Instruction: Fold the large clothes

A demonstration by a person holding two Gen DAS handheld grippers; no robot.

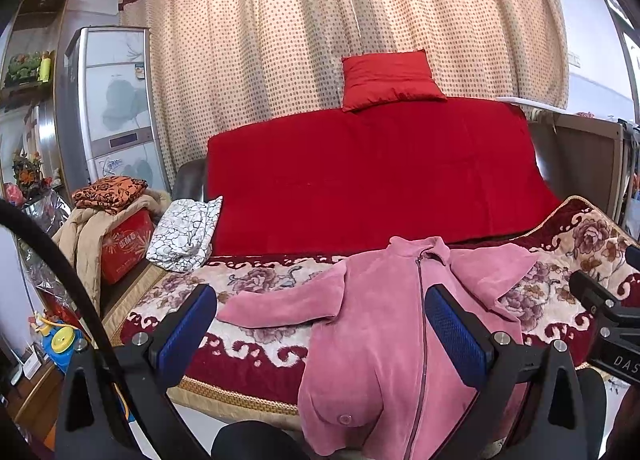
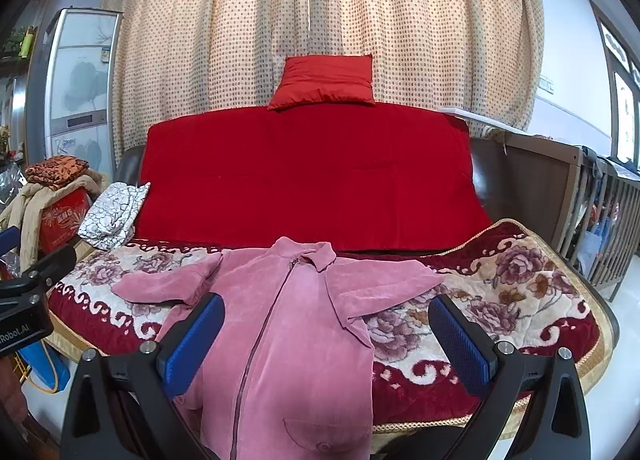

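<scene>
Both the left gripper [image 1: 320, 324] and the right gripper [image 2: 326, 334] are hovering spread wide, gripping nothing, above the pink fleece jacket [image 2: 288, 324] — it is lying zipped, sleeves out, on the floral blanket [image 2: 520, 300], hem draping over the front edge. Looks soft, thick, floppy — likely best pinched at shoulders or hem corners.

The pink jacket [image 2: 288, 340] is made of soft, matt, napped cloth, with a zip down its front. A plush, floral-patterned blanket [image 2: 520, 300] is spread beneath it. The red cover [image 1: 380, 175] appears velvety, the red cushion [image 1: 388, 77] faintly glossy. The blue pads [image 1: 456, 332] are finely textured, set in matt black plastic.
</scene>
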